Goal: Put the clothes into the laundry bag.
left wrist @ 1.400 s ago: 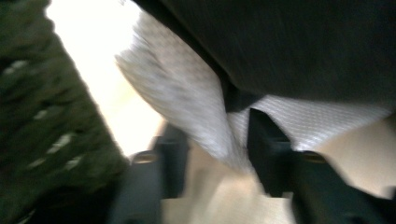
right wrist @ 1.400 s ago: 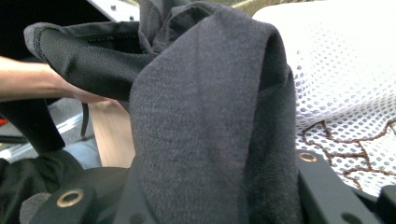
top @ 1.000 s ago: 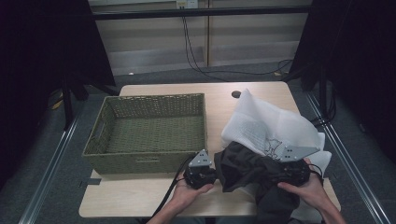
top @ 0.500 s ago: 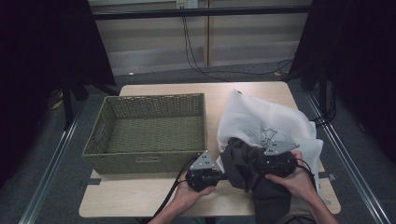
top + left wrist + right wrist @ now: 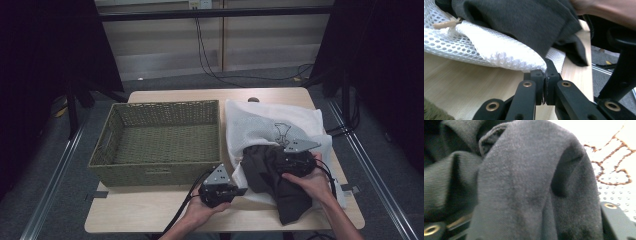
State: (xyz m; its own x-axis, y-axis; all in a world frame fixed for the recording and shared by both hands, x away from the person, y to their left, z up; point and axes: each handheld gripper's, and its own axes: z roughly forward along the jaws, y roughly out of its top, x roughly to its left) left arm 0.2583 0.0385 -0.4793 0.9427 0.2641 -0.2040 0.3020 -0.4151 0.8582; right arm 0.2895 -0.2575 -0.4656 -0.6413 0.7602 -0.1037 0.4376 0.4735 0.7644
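Observation:
A white mesh bag (image 5: 272,125) with a brown print lies on the right half of the table. A dark grey garment (image 5: 267,172) sits half inside its mouth and trails toward the front edge. My left gripper (image 5: 241,191) is shut on the bag's near rim (image 5: 499,53), holding it just above the wood. My right gripper (image 5: 279,161) points left into the bag's mouth. Its jaws have just been opening and stand wide apart, with the dark garment (image 5: 524,182) bunched loosely between and over them.
An empty green wicker basket (image 5: 160,170) stands on the left half of the table, close to the left gripper. Bare wood (image 5: 140,215) runs along the front edge. Black cables hang behind the table, and metal floor rails run on both sides.
My right gripper has moved left and away from the person, carrying the dark garment toward the bag's mouth. The bag's upper layer has sunk flatter. The left gripper has kept still.

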